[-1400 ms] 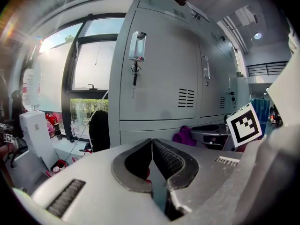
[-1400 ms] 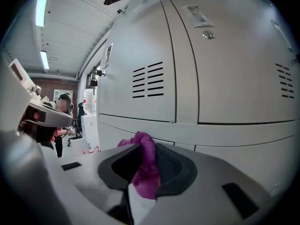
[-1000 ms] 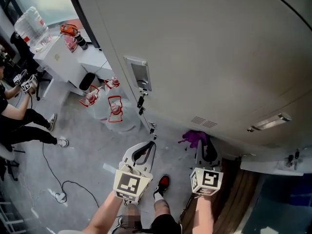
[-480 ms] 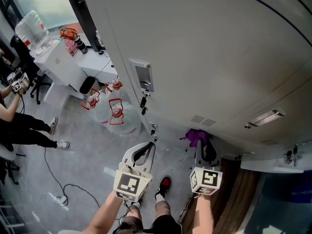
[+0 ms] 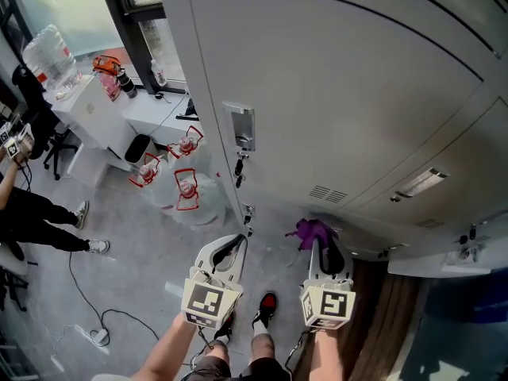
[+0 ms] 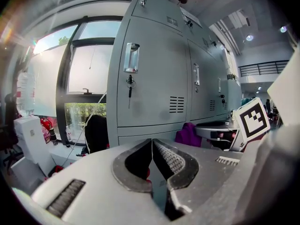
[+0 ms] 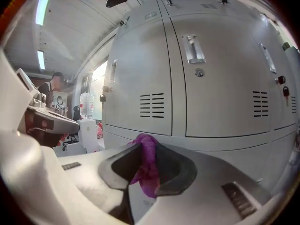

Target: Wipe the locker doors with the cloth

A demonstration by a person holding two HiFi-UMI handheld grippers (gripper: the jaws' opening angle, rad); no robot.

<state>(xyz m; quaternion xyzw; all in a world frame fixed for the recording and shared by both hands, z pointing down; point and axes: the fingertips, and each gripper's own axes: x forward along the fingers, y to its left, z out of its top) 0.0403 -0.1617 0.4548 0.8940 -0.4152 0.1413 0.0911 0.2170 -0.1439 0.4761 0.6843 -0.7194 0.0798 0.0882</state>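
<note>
right hand-held gripper [image 5: 321,242], cloth [image 5: 310,230], slightly lower

Nothing legible — any print seems too small to read.

Each hand carries a white moulded gripper, the left gripper [image 5: 241,239] and the right gripper [image 5: 324,246] alike in build. Behind each sits a white cube with black square markers: the left cube [image 5: 208,302] and the right cube [image 5: 328,306]. In the left gripper view, the left gripper [image 6: 152,142] has dark grey jaw pads set into a pale shell; one pad [image 6: 171,160] is finely ribbed. Small slotted insets [image 6: 65,198] mark the shell on either side. The right gripper [image 7: 148,143] has the same dark pads and a slotted inset [image 7: 239,198]. The forearms are bare. The person wears dark shorts [image 5: 266,367] and a red-and-black shoe [image 5: 267,302].
</note>
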